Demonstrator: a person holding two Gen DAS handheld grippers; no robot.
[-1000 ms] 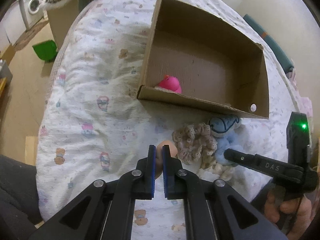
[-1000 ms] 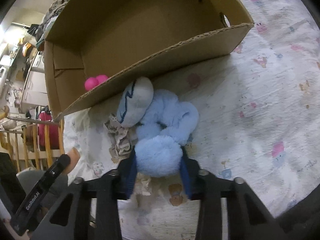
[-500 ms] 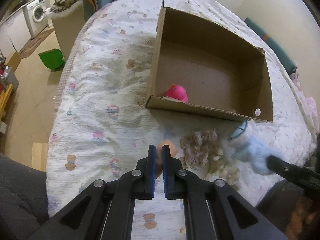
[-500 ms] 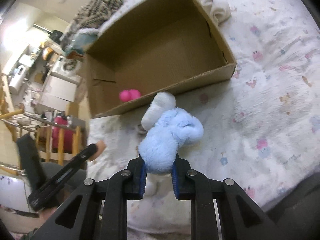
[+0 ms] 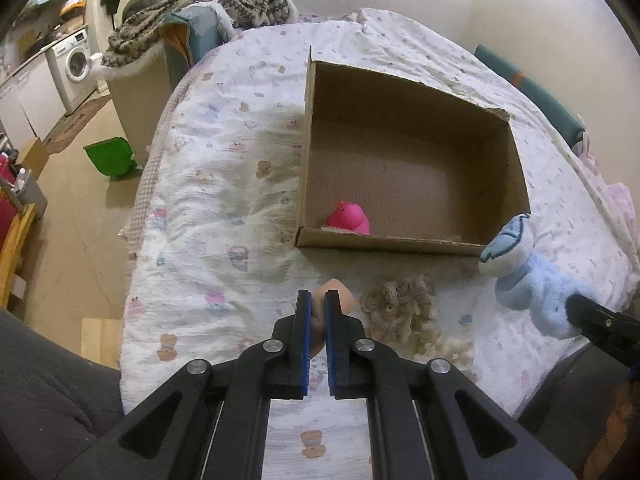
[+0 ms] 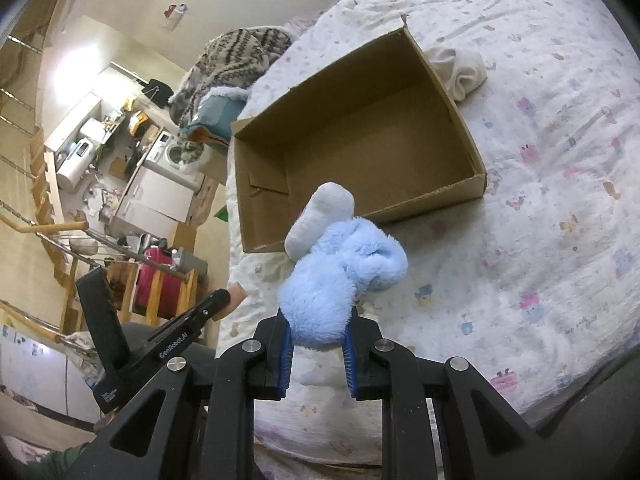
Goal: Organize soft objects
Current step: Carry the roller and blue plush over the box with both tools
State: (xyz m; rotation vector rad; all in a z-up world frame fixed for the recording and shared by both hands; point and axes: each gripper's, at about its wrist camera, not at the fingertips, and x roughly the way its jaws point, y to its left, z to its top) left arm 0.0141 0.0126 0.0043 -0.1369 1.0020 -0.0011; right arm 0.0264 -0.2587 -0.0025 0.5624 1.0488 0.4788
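My left gripper [image 5: 318, 304] is shut on a small peach soft object [image 5: 336, 299], held above the bed in front of the cardboard box [image 5: 516, 168]. A pink soft toy [image 5: 349, 218] lies in the box's near left corner. My right gripper [image 6: 316, 332] is shut on a fluffy light-blue plush toy [image 6: 340, 268], which hangs clear of the sheet before the box's front wall [image 6: 460, 190]. In the left wrist view the plush [image 5: 524, 280] shows at the right edge. Beige crocheted scrunchies [image 5: 400, 304] and a cream one [image 5: 444, 350] lie on the bed between the grippers.
The patterned bed sheet [image 5: 224, 216] drops to the floor at the left, where a green bin [image 5: 110, 156] stands. A striped blanket pile [image 5: 192, 4] sits beyond the bed's far end. A cream cloth [image 6: 460, 68] lies behind the box. A dark trouser leg [image 5: 40, 380] is at lower left.
The right gripper closed on the blue plush and raised it off the bed, away from the scrunchies. The left gripper rose a little with the peach object still in it.
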